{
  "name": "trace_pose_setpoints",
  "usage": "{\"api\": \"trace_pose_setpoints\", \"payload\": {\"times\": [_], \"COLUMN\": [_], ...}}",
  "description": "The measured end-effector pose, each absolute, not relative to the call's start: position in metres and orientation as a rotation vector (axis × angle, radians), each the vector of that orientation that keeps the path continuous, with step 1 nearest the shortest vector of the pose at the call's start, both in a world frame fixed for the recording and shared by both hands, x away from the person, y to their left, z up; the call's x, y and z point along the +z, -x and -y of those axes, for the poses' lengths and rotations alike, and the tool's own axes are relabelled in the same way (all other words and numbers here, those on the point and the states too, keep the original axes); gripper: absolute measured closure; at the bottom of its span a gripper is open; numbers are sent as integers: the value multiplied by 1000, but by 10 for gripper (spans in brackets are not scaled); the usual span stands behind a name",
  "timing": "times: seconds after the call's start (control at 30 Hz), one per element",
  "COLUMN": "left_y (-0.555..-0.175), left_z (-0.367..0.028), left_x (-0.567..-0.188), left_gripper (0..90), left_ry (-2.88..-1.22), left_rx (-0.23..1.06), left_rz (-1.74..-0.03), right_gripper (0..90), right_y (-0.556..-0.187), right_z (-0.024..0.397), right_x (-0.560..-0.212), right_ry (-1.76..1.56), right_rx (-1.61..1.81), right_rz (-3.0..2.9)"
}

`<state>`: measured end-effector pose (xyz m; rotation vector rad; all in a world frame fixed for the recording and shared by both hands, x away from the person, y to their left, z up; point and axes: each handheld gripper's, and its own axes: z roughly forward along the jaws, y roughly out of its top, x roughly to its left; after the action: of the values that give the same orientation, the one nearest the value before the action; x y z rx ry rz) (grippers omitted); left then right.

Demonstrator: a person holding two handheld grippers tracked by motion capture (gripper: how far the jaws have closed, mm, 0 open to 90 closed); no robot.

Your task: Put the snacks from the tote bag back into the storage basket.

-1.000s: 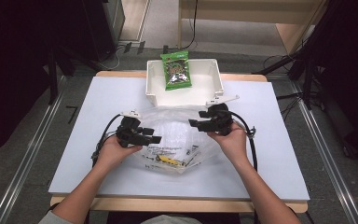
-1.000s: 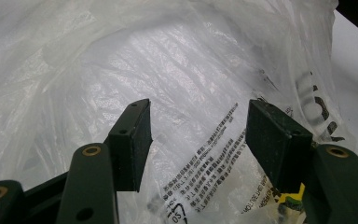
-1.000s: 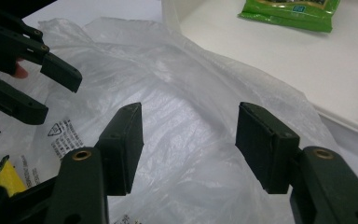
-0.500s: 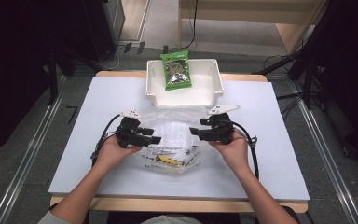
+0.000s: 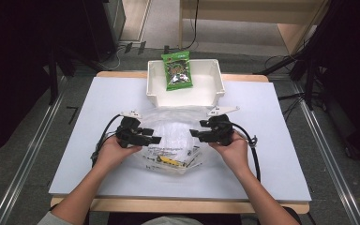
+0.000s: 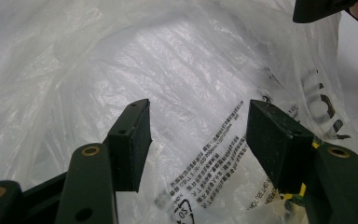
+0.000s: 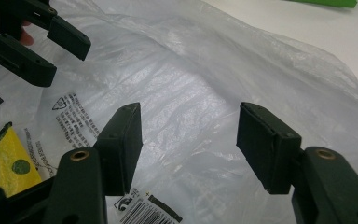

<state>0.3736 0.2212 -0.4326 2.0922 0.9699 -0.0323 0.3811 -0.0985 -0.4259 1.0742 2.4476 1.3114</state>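
Clear plastic bag (image 5: 173, 140) lay crumpled on the white table (image 5: 98, 98), just in front of the white bin (image 5: 215, 86) holding a green snack packet (image 5: 177, 70); bin and packet appeared whole in the high view. Left gripper (image 5: 152, 139) and right gripper (image 5: 193, 134) faced each other over the bag, each with jaws apart and nothing between them. Gripper views resolved small black print and a yellow patch (image 7: 11, 161); the wording was illegible. Bag's long axis could not be determined.
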Motion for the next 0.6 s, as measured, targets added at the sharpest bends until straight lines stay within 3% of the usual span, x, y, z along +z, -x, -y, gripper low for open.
{"api": "trace_pose_setpoints", "payload": {"times": [0.6], "left_y": [-373], "left_z": [-222], "left_x": [-432], "left_gripper": [412], "left_ry": [-2089], "left_rx": [-28], "left_rz": [-965], "right_gripper": [416], "right_y": [-381], "right_z": [98], "right_x": [-427], "right_ry": [-1077], "right_rx": [1309], "right_rz": [-2462]}}
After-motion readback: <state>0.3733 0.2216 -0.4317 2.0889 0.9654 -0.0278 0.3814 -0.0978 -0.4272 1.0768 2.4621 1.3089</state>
